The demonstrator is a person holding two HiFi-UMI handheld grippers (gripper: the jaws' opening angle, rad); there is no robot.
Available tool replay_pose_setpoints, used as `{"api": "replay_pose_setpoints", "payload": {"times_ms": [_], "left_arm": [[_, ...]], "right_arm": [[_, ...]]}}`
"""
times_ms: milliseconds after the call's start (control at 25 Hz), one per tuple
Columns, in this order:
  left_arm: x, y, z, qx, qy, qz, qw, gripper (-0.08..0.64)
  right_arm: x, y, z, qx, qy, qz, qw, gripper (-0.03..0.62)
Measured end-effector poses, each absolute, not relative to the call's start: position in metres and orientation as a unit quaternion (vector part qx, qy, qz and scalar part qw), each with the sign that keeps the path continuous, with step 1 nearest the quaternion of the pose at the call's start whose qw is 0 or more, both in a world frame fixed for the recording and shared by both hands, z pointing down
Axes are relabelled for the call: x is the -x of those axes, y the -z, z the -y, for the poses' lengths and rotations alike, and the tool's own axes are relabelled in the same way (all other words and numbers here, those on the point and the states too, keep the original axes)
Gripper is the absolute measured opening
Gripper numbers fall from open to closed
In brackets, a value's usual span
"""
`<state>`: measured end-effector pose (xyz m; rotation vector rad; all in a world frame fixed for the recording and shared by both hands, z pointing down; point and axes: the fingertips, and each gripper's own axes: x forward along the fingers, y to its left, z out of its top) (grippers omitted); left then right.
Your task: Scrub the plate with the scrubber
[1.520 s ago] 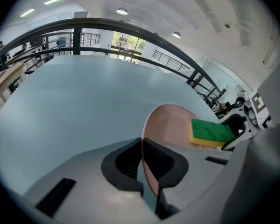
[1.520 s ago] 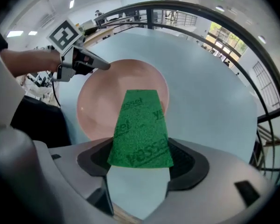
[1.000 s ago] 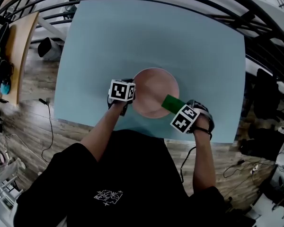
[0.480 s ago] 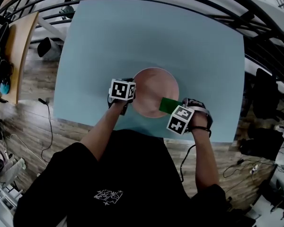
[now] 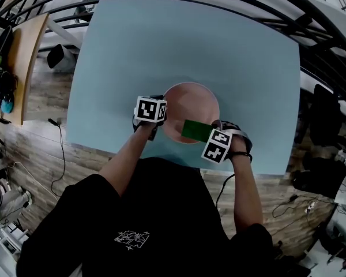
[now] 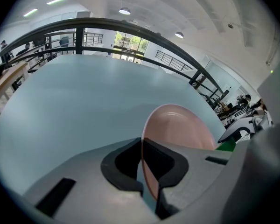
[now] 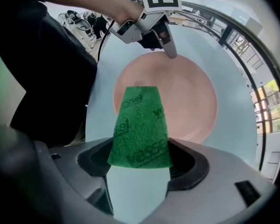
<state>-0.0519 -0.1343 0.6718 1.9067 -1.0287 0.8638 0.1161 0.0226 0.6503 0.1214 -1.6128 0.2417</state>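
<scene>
Table point(image 5: 161, 39): pale blue, wide and bare. It runs well out past both sets of tongs, and nothing else lies on it within reach.

Plate point(image 5: 190, 105): pink, round and shallow. It sits between my two tongs, right in front of both.

Left tongs point(image 6: 147, 167): closed on the plate's rim at the side nearest them. The rim shows as a thin line pinched between the two dark pads. I cannot tell whether that edge is lifted or flat on the table.

Right tongs point(image 7: 139, 169): closed on the scrubber point(image 7: 140, 125), a green pad gripped by its near end. The free end sticks out ahead of the jaws and over the part of the plate closest to them. It looks to be on or just above the surface, but I can't confirm contact.

Step in hand, as I judge it: scrubbing is under way, with the pad at the near side of the plate.

How to do it well:
- The left tongs are the anchor. Hold that rim firm so the plate neither spins nor slides away from the right tongs when I push.
- Press through the flat of the pad, not its edge. It is floppy, and only the clamped end is stiff.
- Use short strokes out from the right tongs and back, moving across the bowl of the plate toward the left tongs.
- Stop short of the left jaws so the pad does not knock the grip loose.
- Watch the pad in the right jaws. If it creeps out, ease the pressure.
</scene>
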Motion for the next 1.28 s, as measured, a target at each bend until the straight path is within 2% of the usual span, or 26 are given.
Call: {"api": "replay_pose_setpoints", "payload": {"times_ms": [440,680,1000,1280], "left_arm": [[0.052,-0.672,0.135,-0.752,-0.34,0.405,0.394,0.018],[0.053,-0.672,0.134,-0.75,-0.332,0.405,0.405,0.017],[0.052,-0.671,0.135,-0.753,-0.333,0.4,0.404,0.017],[0.05,-0.668,0.135,-0.752,-0.328,0.401,0.407,0.017]], "right_arm": [[-0.061,-0.666,0.006,-0.125,-0.168,0.754,0.623,0.333],[-0.066,-0.671,0.035,-0.181,-0.174,0.742,0.622,0.333],[-0.062,-0.667,0.082,-0.206,-0.128,0.74,0.627,0.333],[-0.082,-0.665,0.094,-0.25,-0.193,0.725,0.612,0.333]]}}
